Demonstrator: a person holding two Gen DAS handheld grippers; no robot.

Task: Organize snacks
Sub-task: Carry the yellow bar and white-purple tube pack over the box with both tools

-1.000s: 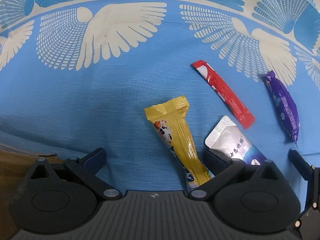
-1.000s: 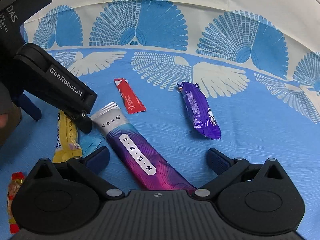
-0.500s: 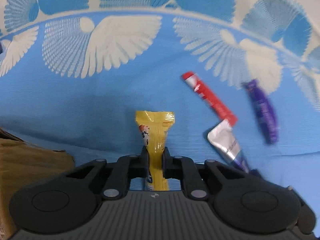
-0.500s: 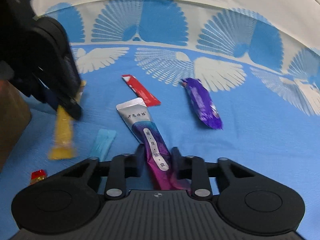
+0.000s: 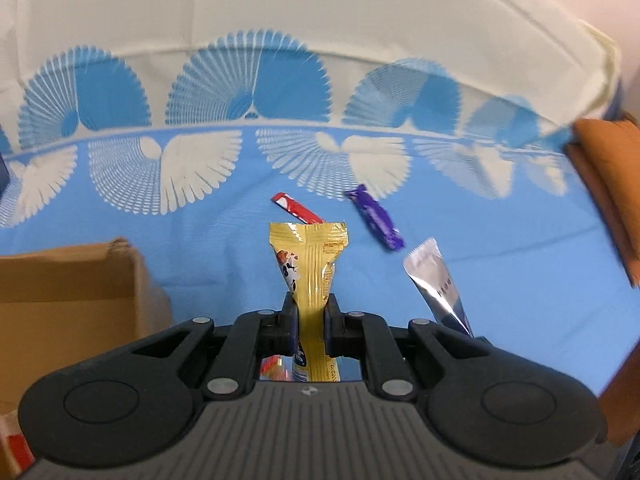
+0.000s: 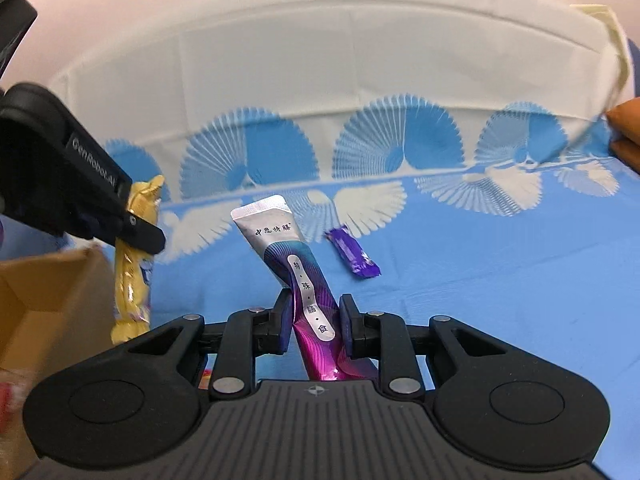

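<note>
Lifted now, yellow packet [image 5: 308, 268] and silver-purple pouch [image 6: 296, 264] sit pinched in jaws; two snacks remain on cloth.

Hidden, cropped and blurred parts in your two wrist views

From your left wrist, the yellow packet [image 5: 309, 268] covers the near end of the red sachet [image 5: 294, 209]; the cardboard box [image 5: 68, 300] is cut off at 9 o'clock, and an orange object [image 5: 608, 184] at 3 o'clock is blurred. From your right wrist, the silver-purple pouch [image 6: 296, 272] drops behind the gripper body, and a small red item [image 6: 10, 398] at 8 o'clock is unreadable.
</note>
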